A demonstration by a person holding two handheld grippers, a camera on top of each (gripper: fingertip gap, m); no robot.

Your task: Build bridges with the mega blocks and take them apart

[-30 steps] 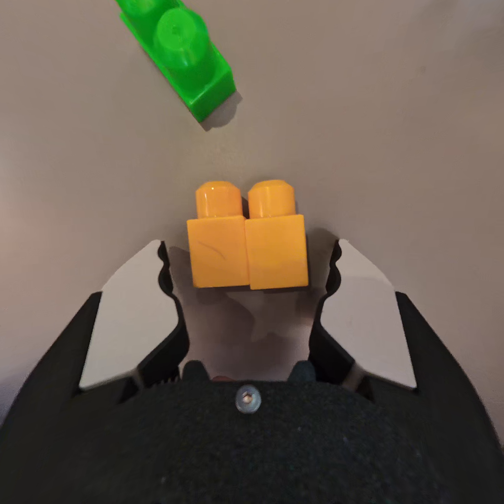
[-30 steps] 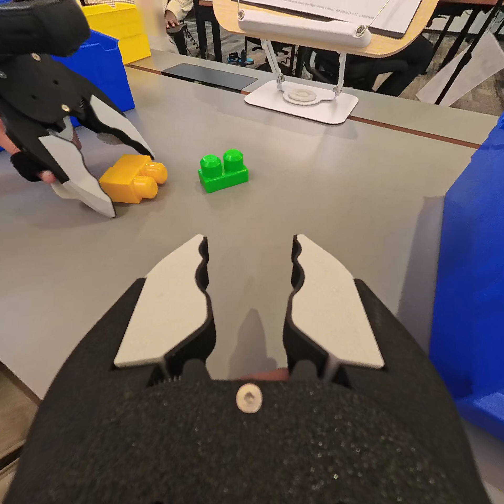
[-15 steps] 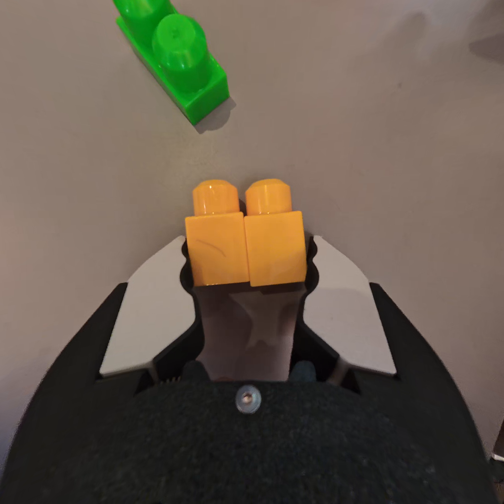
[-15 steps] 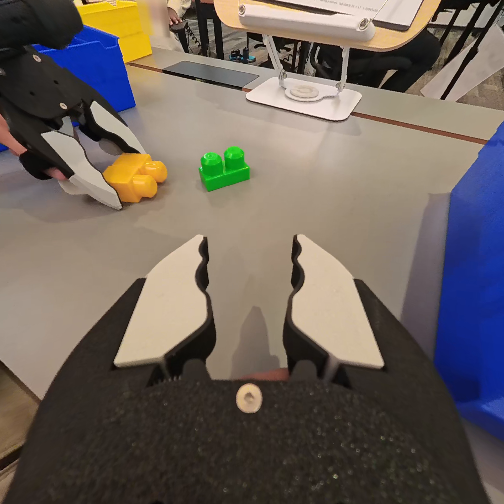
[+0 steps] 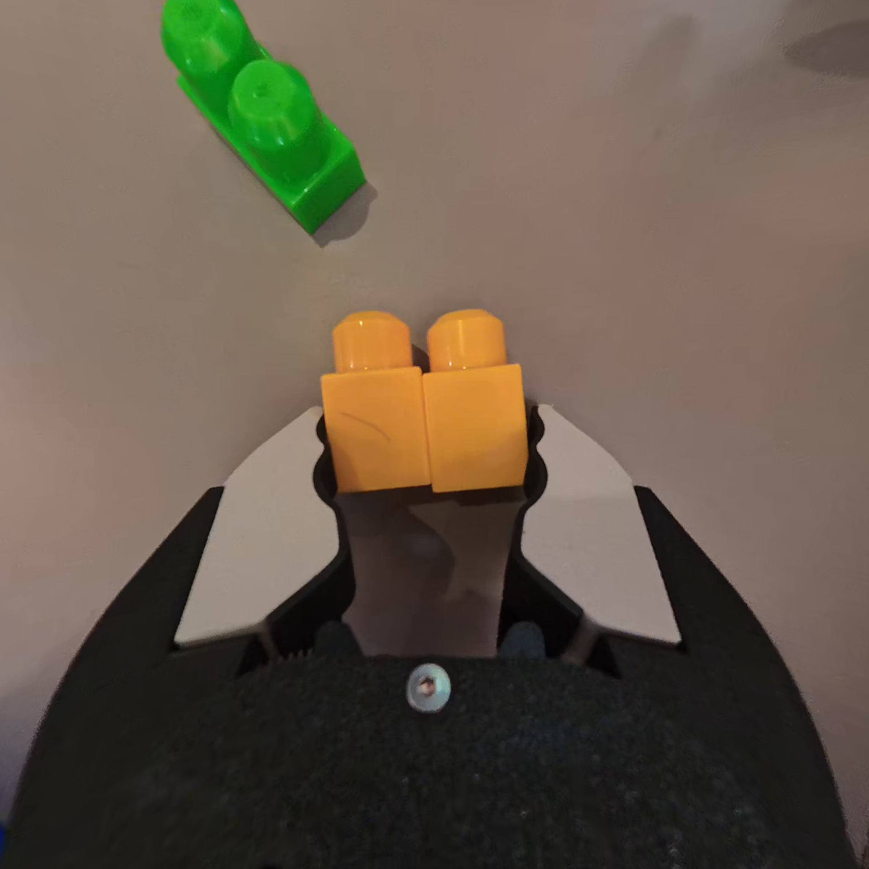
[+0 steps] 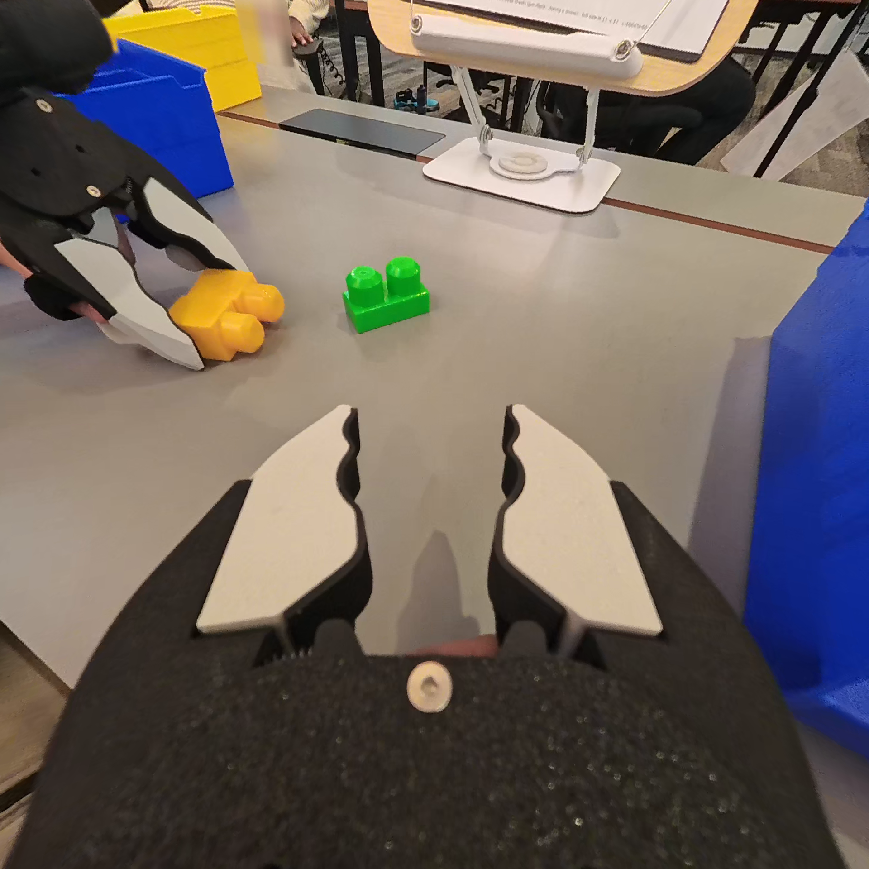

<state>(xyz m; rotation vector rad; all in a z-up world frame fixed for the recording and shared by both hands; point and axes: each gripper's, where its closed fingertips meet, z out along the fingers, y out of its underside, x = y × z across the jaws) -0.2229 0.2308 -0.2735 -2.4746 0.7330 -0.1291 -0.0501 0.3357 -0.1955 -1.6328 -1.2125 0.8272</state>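
A yellow-orange two-stud mega block [image 5: 423, 428] lies on its side on the grey table [image 5: 658, 282], studs pointing away from me. My left gripper [image 5: 428, 411] is shut on it, one finger on each end. The right wrist view shows the same grip at the far left: the left gripper [image 6: 216, 317] around the yellow block [image 6: 221, 310]. A green two-stud block [image 5: 268, 122] stands upright ahead and to the left of it, and it shows mid-table in the right wrist view [image 6: 385, 296]. My right gripper [image 6: 430, 409] is open and empty above the table's near part.
A blue bin [image 6: 818, 470] stands close on the right. Another blue bin [image 6: 160, 117] and a yellow bin [image 6: 211, 51] stand at the back left. A white stand [image 6: 522, 174] holding a board and a dark flat slab [image 6: 362, 136] are at the back. The table edge [image 6: 28, 644] is near left. Measured from the fingertips, the green two-stud block [image 5: 268, 122] is 9 cm or so from the left gripper and 15 cm from the right.
My left gripper went from open around the yellow block to shut on its two ends. The green block now sits closer in the left wrist view. The right gripper has barely moved.
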